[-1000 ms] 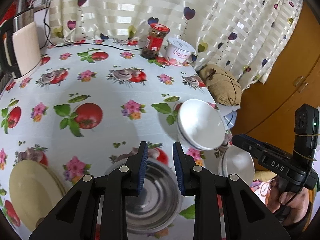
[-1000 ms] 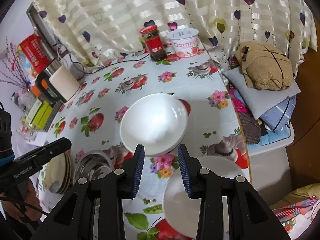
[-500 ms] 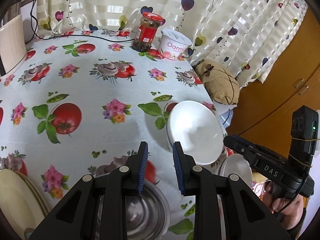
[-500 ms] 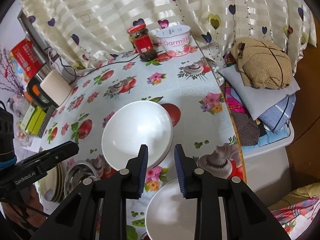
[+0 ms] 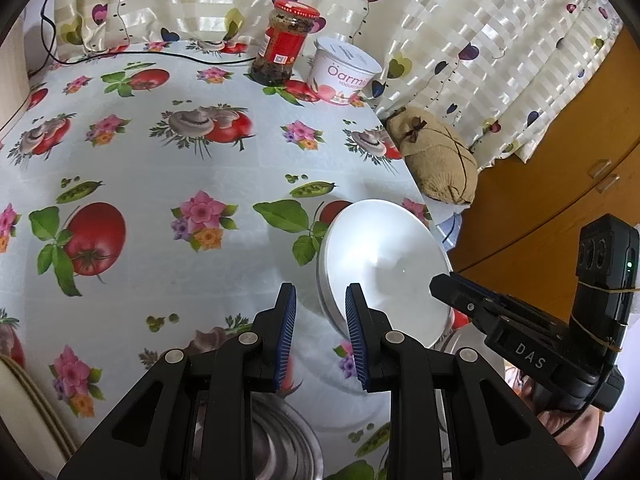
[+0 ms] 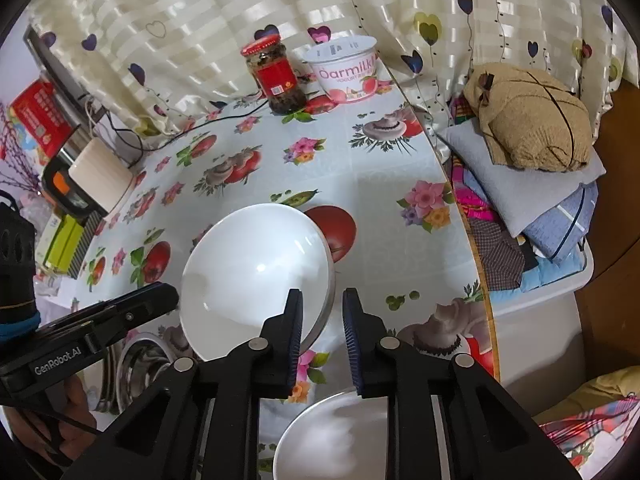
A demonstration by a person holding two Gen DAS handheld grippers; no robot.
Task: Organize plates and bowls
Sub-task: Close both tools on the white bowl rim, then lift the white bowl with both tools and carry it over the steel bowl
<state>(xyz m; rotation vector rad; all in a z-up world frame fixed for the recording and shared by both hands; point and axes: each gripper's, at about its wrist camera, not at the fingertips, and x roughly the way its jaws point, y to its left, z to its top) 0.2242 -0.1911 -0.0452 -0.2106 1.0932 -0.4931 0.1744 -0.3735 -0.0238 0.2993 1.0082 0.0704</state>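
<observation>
Our right gripper has just narrowed its jaws, nothing between them, beside the white bowl on the worktop; our left gripper hangs spread, empty.

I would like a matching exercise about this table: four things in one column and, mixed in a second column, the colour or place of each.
Things:
1. jar
2. yogurt tub
3. large white bowl
4. steel bowl

Descriptions:
A. shiny metal, near the table's front edge, below the left gripper
B. red lid and red label, dark contents
C. tilted, in the middle of the flowered cloth
D. white with pink fruit print, by the curtain

Pairs: 1-B, 2-D, 3-C, 4-A
</observation>
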